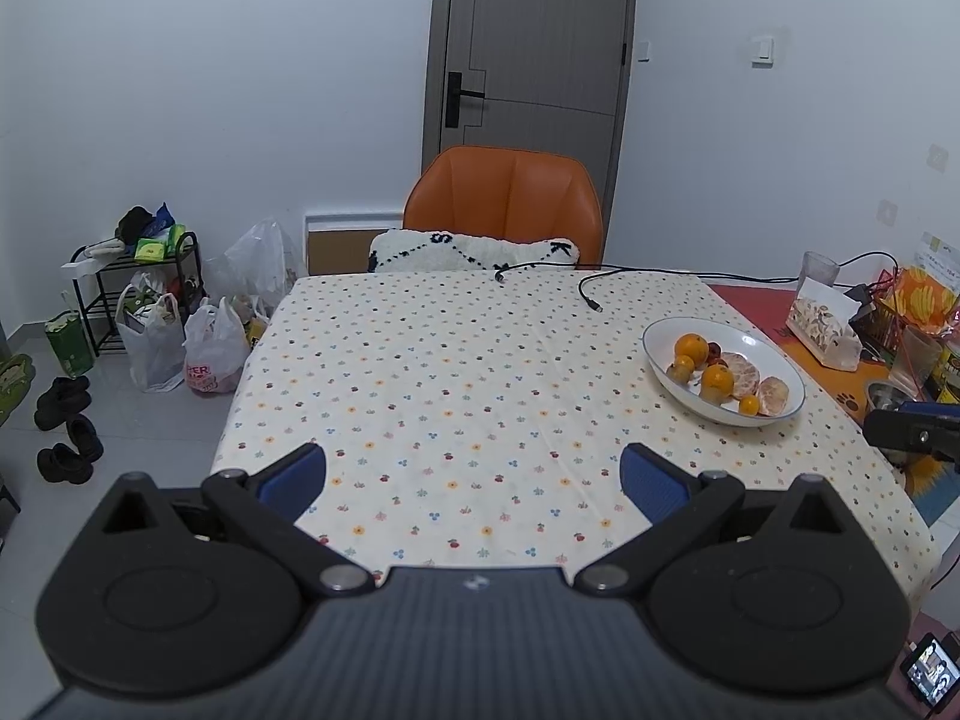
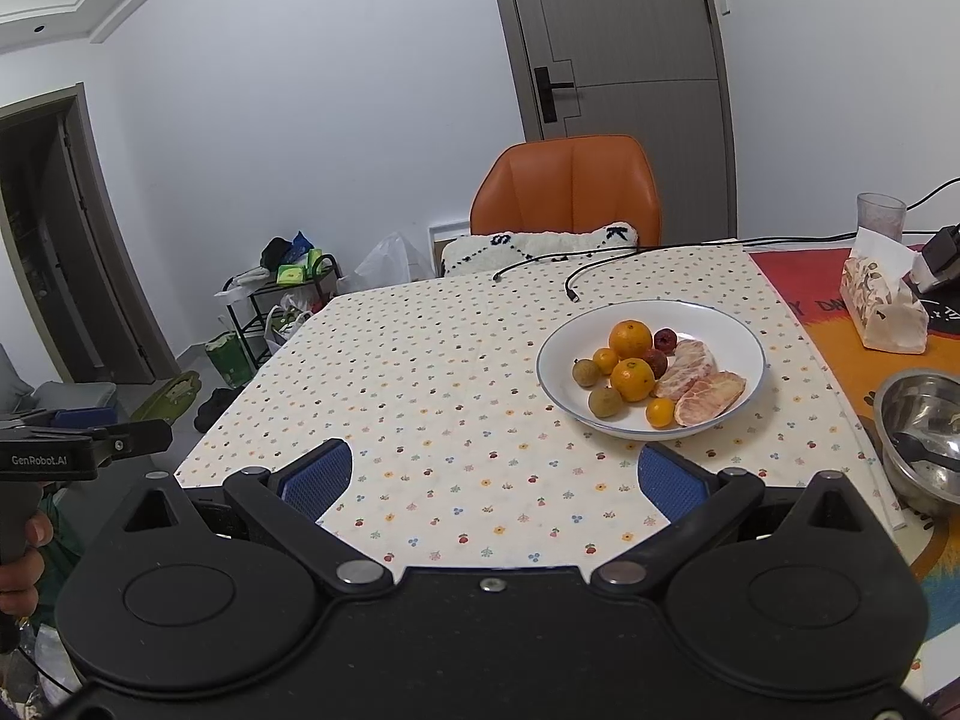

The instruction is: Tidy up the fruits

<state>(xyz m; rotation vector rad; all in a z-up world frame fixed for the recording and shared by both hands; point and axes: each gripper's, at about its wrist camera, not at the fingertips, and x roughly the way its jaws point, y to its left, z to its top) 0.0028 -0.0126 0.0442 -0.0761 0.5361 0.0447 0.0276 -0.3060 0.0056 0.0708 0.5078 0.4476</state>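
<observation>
Nearest the camera, my left gripper [image 1: 474,474] hangs over the near edge of the worktop [image 1: 420,372], its blue-padded fingers [image 1: 294,477] spread wide with nothing between them. My right gripper [image 2: 495,477] sits the same way, fingers [image 2: 663,483] spread wide and empty, just in front of the white bowl [image 2: 558,384]. The worktop wears a cream cloth dotted with small fruit prints.

The white bowl [image 1: 660,336] stands on the right side of the worktop and holds all the fruit. Inside are two larger oranges [image 2: 630,338], one behind the other, two small orange fruits [image 2: 660,411], two brownish-green round fruits [image 2: 605,402], two dark red fruits [image 2: 665,338] and two peeled citrus pieces [image 2: 708,399] lying side by side on the bowl's right.

A black cable [image 2: 591,267] trails across the far edge of the worktop. Behind it stands an orange chair [image 1: 504,192] with a white cushion [image 1: 474,252]. To the right of the bowl are a tissue pack [image 2: 882,306] and a metal bowl [image 2: 918,426] with a spoon in it. On the left edge of the right view, a hand [image 2: 24,564] grips the handle of my left gripper
</observation>
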